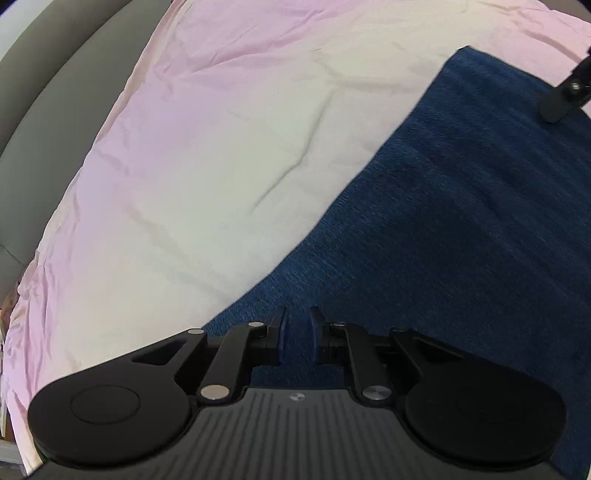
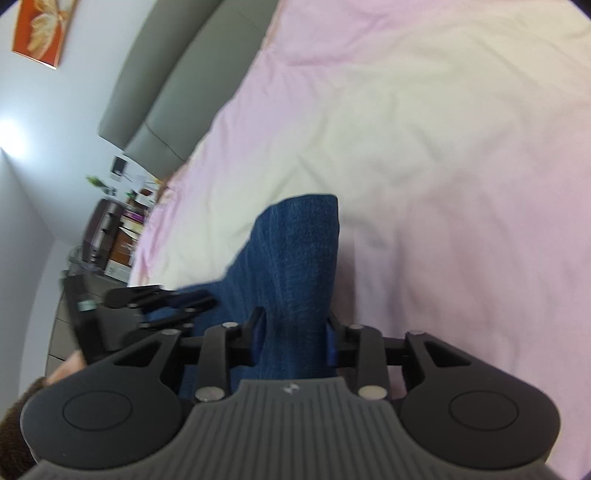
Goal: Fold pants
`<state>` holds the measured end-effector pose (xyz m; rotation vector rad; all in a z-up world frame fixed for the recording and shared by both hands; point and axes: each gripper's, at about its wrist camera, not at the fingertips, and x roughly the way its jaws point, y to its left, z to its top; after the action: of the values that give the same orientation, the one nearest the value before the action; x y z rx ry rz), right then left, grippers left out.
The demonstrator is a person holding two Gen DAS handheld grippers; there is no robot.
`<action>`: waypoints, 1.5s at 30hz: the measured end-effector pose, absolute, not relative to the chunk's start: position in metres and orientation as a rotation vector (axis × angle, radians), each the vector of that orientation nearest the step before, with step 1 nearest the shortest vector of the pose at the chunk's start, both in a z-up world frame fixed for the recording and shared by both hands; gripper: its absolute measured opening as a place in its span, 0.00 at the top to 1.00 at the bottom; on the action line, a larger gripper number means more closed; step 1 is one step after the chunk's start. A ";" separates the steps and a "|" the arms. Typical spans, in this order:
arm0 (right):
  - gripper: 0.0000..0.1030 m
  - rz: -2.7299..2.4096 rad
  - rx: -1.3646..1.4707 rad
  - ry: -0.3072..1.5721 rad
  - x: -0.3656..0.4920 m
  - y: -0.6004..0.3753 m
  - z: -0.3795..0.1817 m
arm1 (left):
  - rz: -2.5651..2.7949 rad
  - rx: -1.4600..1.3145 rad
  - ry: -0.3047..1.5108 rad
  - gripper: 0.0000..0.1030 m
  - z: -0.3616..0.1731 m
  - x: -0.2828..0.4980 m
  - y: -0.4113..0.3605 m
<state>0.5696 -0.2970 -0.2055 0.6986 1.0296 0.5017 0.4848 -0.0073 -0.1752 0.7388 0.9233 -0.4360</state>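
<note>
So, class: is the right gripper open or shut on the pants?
Shut on the pants: the right gripper has blue fabric pinched between its fingers, rising through the gap.

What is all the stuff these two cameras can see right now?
pants: one pair, dark blue, lying on the bed, with a bunch of cloth between the right tool's fingers
bedsheet: one, pale pink and cream, wrinkled, covering the bed
headboard: one, grey, padded, along the bed's far edge
picture: one, orange, on the white wall
shelf clutter: several small items, mixed colours, too blurred to name, beside the bed
left gripper: one, black, fingers nearly together above the pants
right gripper: one, black, clamped on the pants
hand: partly seen, brown sleeve, holding the left tool
</note>
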 end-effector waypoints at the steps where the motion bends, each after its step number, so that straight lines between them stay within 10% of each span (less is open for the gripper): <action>1: 0.71 0.492 0.701 1.035 0.565 -0.299 -0.209 | -0.451 0.737 0.931 0.83 -0.173 0.472 -0.004; 14: 0.85 0.463 0.762 1.085 0.521 -0.312 -0.221 | -0.564 0.762 1.047 0.86 -0.197 0.414 0.013; 30: 0.90 0.484 0.511 1.061 0.541 -0.175 -0.033 | -0.650 0.431 0.945 0.86 -0.195 0.339 0.068; 45: 0.90 0.630 0.258 1.076 0.554 0.073 -0.001 | -0.263 0.101 0.820 0.81 -0.124 0.299 0.297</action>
<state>0.5541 0.0727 -0.0011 0.2577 1.0764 0.6301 0.2994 0.2969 -0.1240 0.1007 0.8204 -0.2625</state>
